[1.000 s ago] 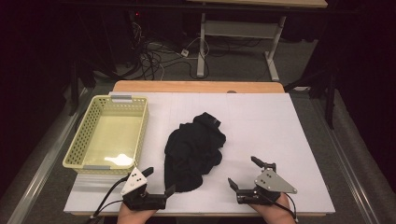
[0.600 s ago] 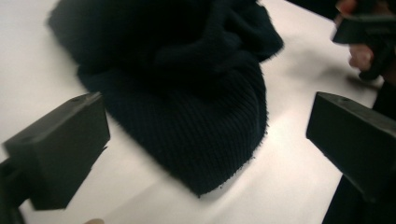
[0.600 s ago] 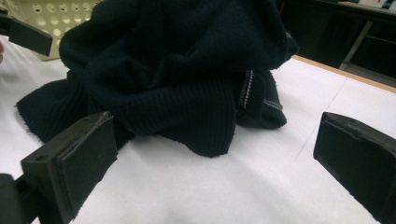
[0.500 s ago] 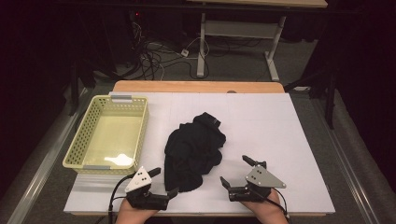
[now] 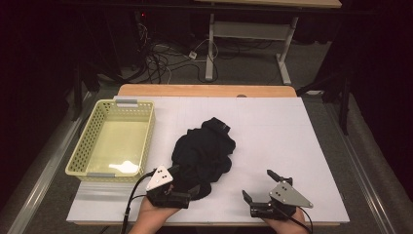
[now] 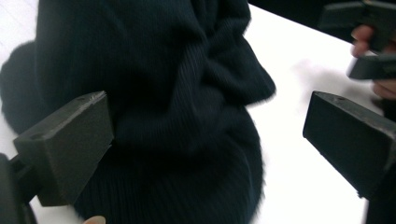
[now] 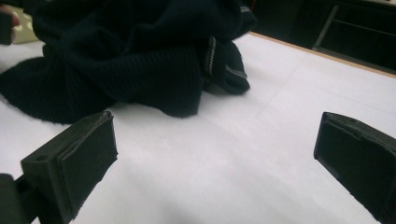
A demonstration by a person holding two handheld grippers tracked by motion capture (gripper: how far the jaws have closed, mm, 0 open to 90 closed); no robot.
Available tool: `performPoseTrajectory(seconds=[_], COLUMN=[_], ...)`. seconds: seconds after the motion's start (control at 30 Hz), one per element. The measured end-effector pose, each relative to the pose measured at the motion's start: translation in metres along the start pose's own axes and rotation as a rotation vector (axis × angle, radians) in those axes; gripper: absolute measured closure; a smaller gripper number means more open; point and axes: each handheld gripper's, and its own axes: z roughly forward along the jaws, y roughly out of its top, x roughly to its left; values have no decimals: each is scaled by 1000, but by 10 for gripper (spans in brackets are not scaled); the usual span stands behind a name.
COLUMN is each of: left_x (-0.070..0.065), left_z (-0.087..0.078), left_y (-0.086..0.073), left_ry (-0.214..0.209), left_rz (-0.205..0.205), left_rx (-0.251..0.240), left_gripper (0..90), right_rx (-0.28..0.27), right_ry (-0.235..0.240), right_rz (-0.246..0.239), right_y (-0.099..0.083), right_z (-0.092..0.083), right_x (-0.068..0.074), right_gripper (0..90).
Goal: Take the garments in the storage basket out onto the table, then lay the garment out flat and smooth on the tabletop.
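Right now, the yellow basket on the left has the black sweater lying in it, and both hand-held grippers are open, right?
Not quite: the basket is empty. The high view shows the sweater crumpled on the white table, beside the basket. Both the left hand-held gripper and the right hand-held gripper are open.

Two hands at the near edge each hold a gripper. The left gripper and the right gripper both have jaws spread wide.
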Motion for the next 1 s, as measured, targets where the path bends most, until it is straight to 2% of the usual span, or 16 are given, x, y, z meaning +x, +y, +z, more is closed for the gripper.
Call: performPoseTrajectory(seconds=[0.13,0.2,0.27,0.4,0.5,0.6,0.67,0.83,1.0], left_x=[-1,-1,0,4,5,7,7,3,-5], left_z=[8,8,9,11,13,11,9,2,2], left_y=[7,8,7,4,2,-1,-3,-4,-4], left_ry=[13,39,73,52,43,34,33,36,6], left_rz=[2,5,8,3,10,0,-3,29,39], left_rx=[-7,-19,-6,8,27,17,12,13,10], left_gripper=[48,131,248,484,602,707,747,787,790], right_rx=[6,8,3,0,-5,4,4,-13,-21], right_ry=[-17,-24,-28,-36,-39,-38,-30,-14,30], right_rz=[3,9,9,28,39,40,45,53,53], right_y=[-4,-5,-6,-6,-5,-5,-5,1,4], right_z=[-9,-14,-18,-22,-22,-19,-18,-15,-14], right_x=[-2,-3,-4,-6,-8,-9,-9,-8,-5], right_gripper=[0,1,1,0,1,1,1,1,2])
